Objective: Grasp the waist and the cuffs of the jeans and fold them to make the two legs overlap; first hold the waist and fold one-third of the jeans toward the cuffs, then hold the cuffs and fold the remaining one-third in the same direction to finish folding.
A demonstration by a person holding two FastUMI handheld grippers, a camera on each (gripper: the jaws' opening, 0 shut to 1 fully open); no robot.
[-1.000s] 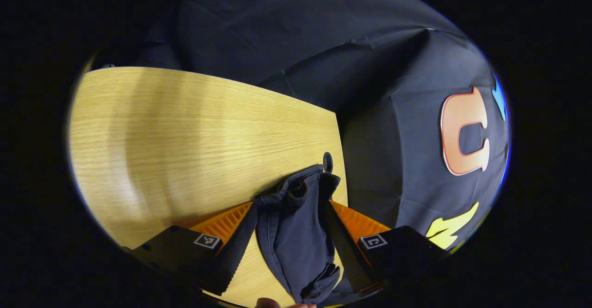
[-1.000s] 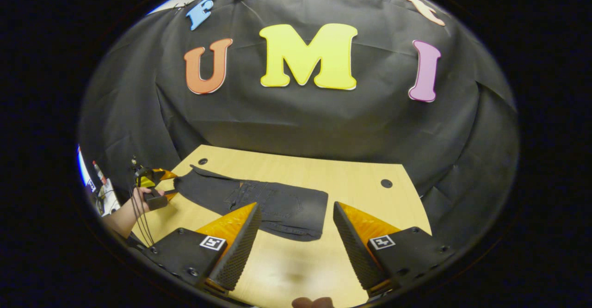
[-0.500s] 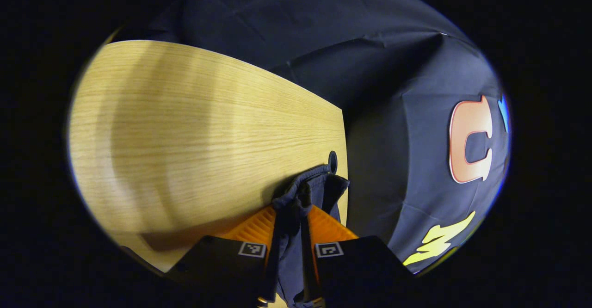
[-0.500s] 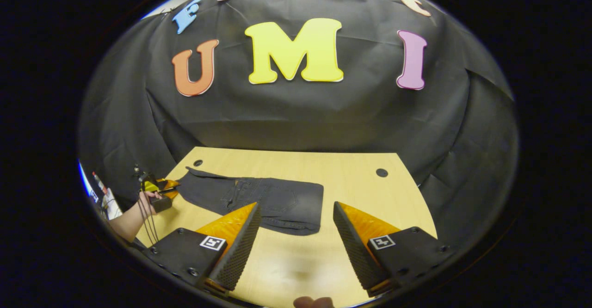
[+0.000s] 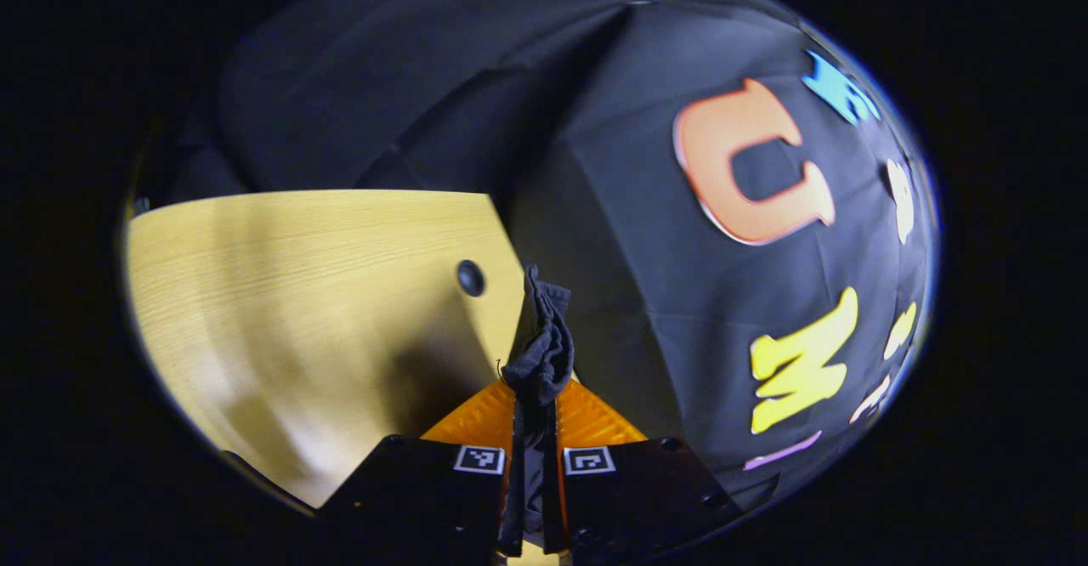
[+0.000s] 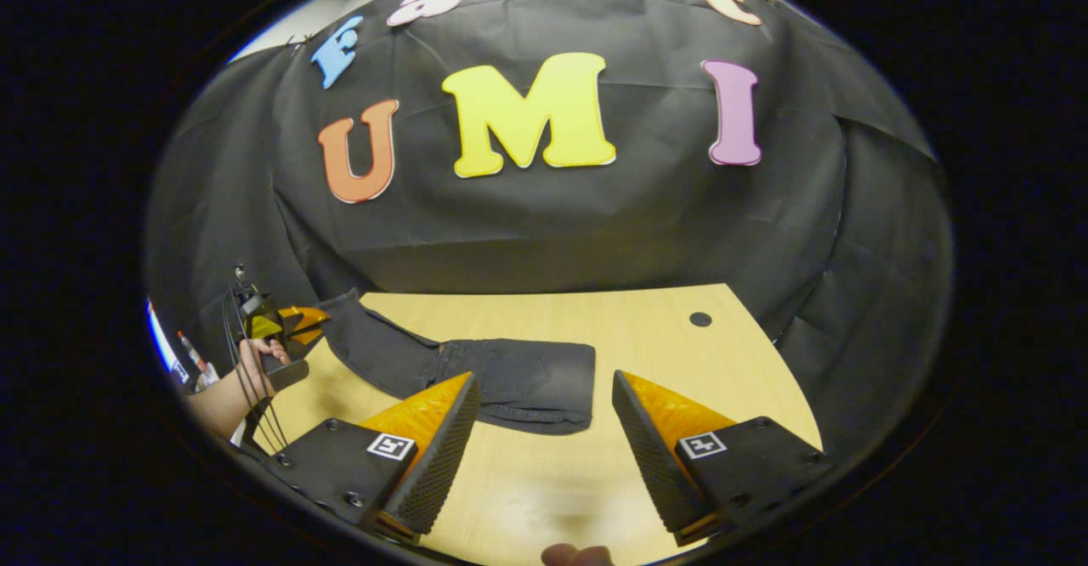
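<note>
Currently the jeans (image 6: pixel 476 366) lie on the tabletop (image 6: pixel 646 328), with their long axis running from the folded block on the right of the right gripper view to the narrow cuff end (image 6: pixel 340 307) at the far left edge. The folded block rests flat just beyond the right tongs (image 6: pixel 544 430). The cuff end is raised off the wood and slopes up toward the left tongs (image 6: pixel 302 324).

In the left gripper view, the left tongs (image 5: pixel 534 430) are closed to a narrow slot, and both fingers press on a bunched wad of dark cuff fabric (image 5: pixel 537 353) that stands up between them. Behind this wad lie the tabletop corner and a round cable hole (image 5: pixel 470 278).

The right tongs stand wide apart and hold nothing. They hover above bare wood on the near side of the folded block, without touching the denim.

Judged from this layout, the waist third is already laid over and the cuff fold is the step in hand. The controlling relation is as follows: the fabric to be covered lies along the long axis, away from the left tongs and toward the right tongs. The left hand (image 6: pixel 255 358) is the one at the cuffs, so the carry falls to it. The coming move should run parallel to that axis to keep the edges aligned.
</note>
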